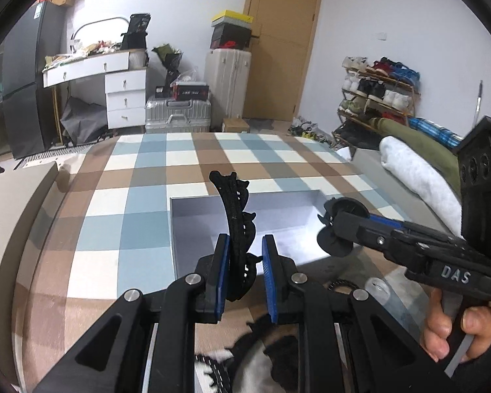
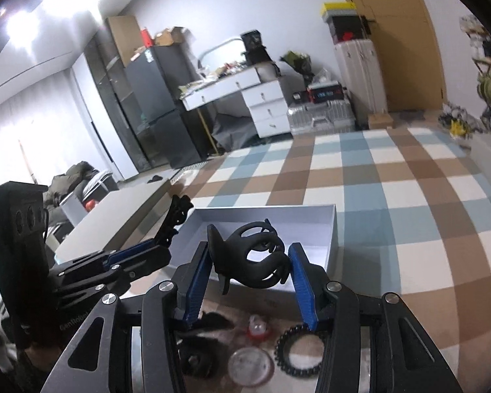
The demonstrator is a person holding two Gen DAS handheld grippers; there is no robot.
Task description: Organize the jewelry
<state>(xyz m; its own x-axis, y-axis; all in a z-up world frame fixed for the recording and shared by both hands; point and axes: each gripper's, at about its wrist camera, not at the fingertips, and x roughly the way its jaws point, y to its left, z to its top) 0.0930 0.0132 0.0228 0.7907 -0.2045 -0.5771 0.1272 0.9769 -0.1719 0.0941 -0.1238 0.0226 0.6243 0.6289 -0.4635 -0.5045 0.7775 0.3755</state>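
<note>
My left gripper (image 1: 245,262) is shut on a long black toothed hair clip (image 1: 237,226), held upright over the near left part of an open white box (image 1: 212,211). My right gripper (image 2: 250,263) is shut on a rounded black claw clip (image 2: 255,255) above the box's near edge (image 2: 330,245). The right gripper also shows in the left wrist view (image 1: 335,232), and the left gripper with its clip shows in the right wrist view (image 2: 172,226). The box looks empty inside.
The box sits on a blue, brown and white checked cloth (image 1: 140,196). Below my right gripper lie a black spiral hair tie (image 2: 299,350), a clear round lid (image 2: 250,365), a small red item (image 2: 258,327) and dark hair accessories (image 2: 196,357).
</note>
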